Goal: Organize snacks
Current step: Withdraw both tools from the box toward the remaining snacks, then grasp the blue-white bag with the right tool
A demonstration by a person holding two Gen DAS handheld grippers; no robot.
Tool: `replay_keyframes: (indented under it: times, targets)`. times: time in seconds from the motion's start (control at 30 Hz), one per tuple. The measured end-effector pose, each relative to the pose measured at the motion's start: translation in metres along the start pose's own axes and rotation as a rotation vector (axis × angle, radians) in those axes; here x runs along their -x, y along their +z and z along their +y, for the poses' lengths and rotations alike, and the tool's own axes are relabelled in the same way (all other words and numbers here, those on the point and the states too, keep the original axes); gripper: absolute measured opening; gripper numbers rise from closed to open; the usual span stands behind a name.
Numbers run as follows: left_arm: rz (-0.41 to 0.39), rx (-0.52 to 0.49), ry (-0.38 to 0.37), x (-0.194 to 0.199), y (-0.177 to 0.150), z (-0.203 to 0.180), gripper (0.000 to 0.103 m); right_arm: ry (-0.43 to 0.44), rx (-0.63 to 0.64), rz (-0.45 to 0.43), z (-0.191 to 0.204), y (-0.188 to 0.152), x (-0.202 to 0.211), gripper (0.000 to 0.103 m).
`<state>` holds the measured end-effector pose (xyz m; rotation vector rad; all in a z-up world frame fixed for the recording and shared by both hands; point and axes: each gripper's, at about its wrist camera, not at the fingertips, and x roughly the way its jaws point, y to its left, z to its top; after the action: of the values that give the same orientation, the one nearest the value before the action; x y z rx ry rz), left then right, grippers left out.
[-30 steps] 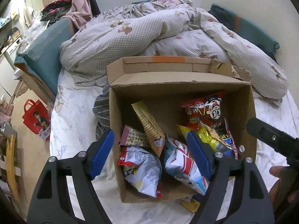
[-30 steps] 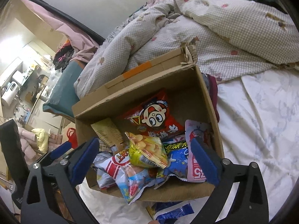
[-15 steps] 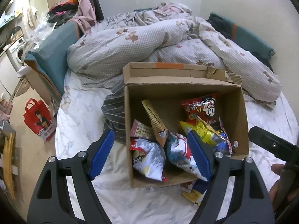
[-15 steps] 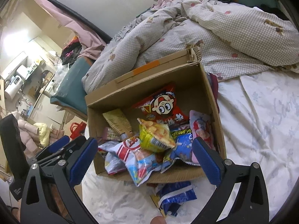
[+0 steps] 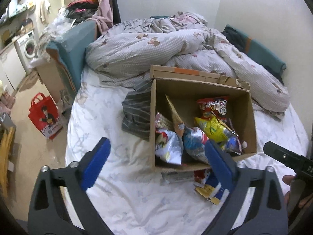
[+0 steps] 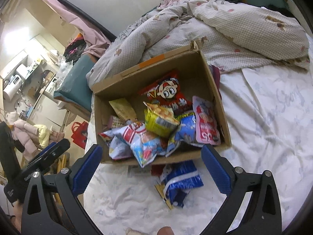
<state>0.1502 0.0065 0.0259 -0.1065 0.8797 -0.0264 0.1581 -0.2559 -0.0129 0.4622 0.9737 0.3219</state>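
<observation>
An open cardboard box [image 5: 244, 105] [image 6: 213, 82] stands on the bed, filled with several snack bags: a red cartoon bag [image 6: 166, 94], a yellow bag [image 6: 160, 119] [image 5: 213, 129], a pink pouch [image 6: 207, 123]. Loose packets lie on the sheet in front of the box, among them a blue and white bag [image 6: 182, 180] [image 5: 211, 186]. My left gripper [image 5: 158, 162] hovers short of the box, its jaws opening, nothing between them. My right gripper [image 6: 150, 166] is open and empty above the loose packets. The other gripper's black body [image 5: 283, 156] shows at the right edge.
A rumpled checked duvet [image 5: 156, 49] [image 6: 234, 29] lies behind the box. Striped grey cloth [image 5: 137, 111] sits at the box's left side. Left of the bed the floor holds a red shopping bag [image 5: 45, 113]. White sheet [image 6: 264, 127] spreads to the right.
Both grippers have drawn back from the box, which now looks smaller and farther. The loose packets in front of it have come into view. The left jaws stand wider.
</observation>
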Motion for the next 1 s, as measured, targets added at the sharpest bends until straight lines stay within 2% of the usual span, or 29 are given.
replay_keyframes:
  times: [0.13,0.4,0.6,0.77,0.87,1.0]
  targets:
    - [0.064,-0.006,-0.018,-0.004,-0.017,0.000,0.098,-0.012,-0.022,0.002,-0.007,-0.010,0.008,0.103]
    - [0.087,0.006,-0.019,0.002,-0.041,0.001,0.098,-0.071,-0.079,0.017,-0.030,-0.024,0.019,0.103]
    - [0.104,0.044,0.002,-0.007,-0.054,0.011,0.098,-0.081,-0.221,0.031,-0.062,-0.028,0.019,0.103]
    - [0.133,0.095,0.001,-0.015,-0.058,0.023,0.098,-0.084,-0.357,0.096,-0.085,-0.035,0.001,0.103]
    - [0.152,0.133,-0.007,-0.018,-0.060,0.029,0.098,-0.104,-0.361,0.155,-0.086,-0.039,-0.016,0.103]
    - [0.172,0.151,-0.013,-0.021,-0.061,0.032,0.098,-0.085,-0.343,0.269,-0.076,-0.048,-0.051,0.103]
